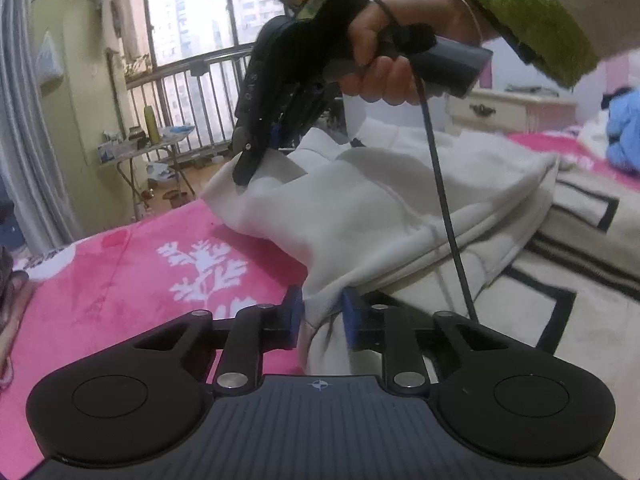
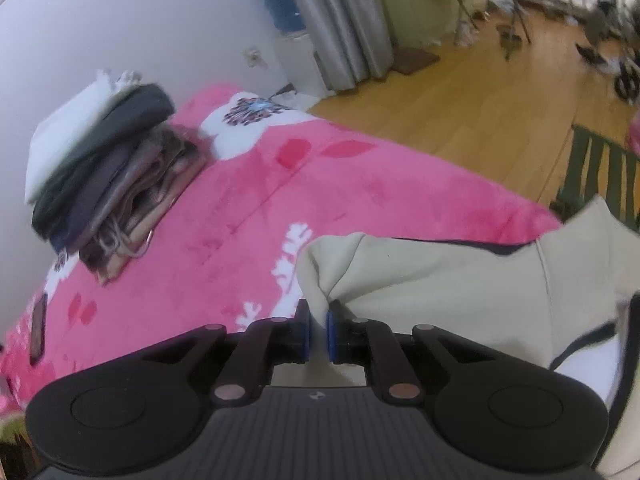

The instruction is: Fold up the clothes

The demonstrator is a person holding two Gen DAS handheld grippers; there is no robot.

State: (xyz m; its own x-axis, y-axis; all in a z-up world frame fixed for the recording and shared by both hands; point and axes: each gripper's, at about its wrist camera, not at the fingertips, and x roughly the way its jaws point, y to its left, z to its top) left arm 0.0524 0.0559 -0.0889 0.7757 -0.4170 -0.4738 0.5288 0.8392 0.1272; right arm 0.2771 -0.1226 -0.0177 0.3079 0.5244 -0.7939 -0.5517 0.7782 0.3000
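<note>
A cream garment (image 1: 380, 204) lies bunched on a pink flowered bedspread (image 1: 132, 264). My left gripper (image 1: 320, 316) is shut on a near fold of it, cloth pinched between the blue pads. In the left wrist view a hand (image 1: 380, 72) with a green fuzzy cuff holds my right gripper (image 1: 256, 160), which points down and pinches the garment's far left corner. The right wrist view shows that gripper (image 2: 318, 330) shut on a bunched corner of the cream garment (image 2: 440, 280), which is lifted slightly off the bedspread (image 2: 280, 200).
A stack of folded clothes (image 2: 108, 176) sits on the bed by the white wall. A cream blanket with black lines (image 1: 560, 280) lies right of the garment. Beyond the bed are wooden floor (image 2: 460, 104), a folding table (image 1: 140, 148) and a white nightstand (image 1: 508, 110).
</note>
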